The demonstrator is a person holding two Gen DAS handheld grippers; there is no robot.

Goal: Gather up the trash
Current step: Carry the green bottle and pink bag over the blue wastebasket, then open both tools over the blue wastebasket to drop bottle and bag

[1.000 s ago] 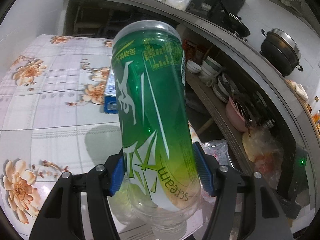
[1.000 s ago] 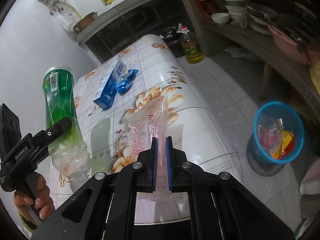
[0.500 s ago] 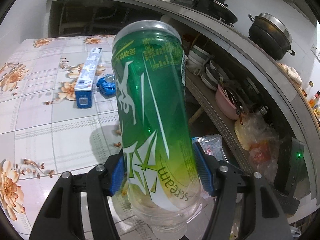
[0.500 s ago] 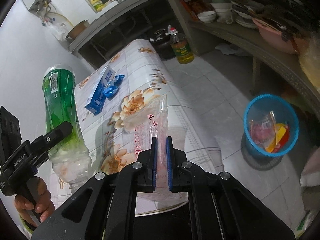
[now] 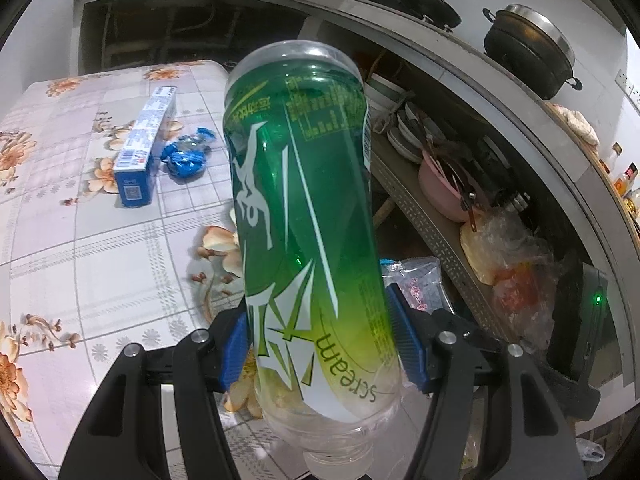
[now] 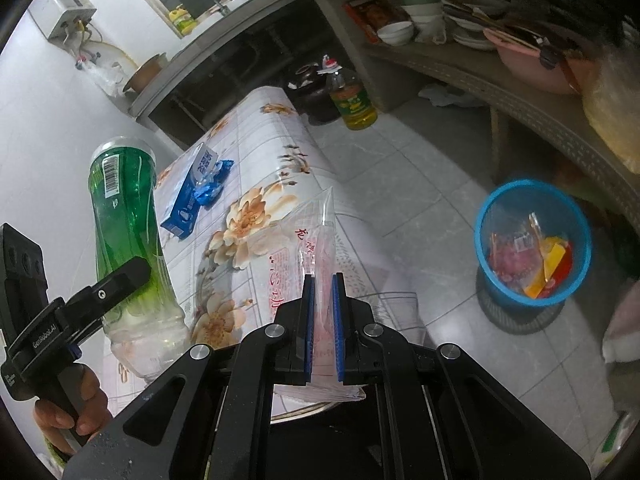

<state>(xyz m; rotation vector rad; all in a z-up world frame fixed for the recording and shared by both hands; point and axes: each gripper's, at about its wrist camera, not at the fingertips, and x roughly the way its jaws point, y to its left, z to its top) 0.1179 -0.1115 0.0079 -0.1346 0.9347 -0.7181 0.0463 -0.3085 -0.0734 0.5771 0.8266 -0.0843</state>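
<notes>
A table (image 6: 280, 128) covered in a floral checked cloth is sitting at the centre left of the right wrist frame. A bottle of yellow cooking oil (image 6: 352, 100) is standing on the tiled floor just beyond it, beside a dark jar (image 6: 310, 92). White bowls (image 6: 416, 20) and a pink basin (image 6: 532, 68) are resting on a shelf at upper right. A lidded black pot (image 5: 528, 46) is sitting on the counter at upper right of the left wrist frame

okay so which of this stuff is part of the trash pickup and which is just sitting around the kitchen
Part of the job:
green bottle in left gripper
clear plastic bag in right gripper
blue box
blue wrapper
blue bin

Lying about:
oil bottle
black pot
pink basin
</notes>
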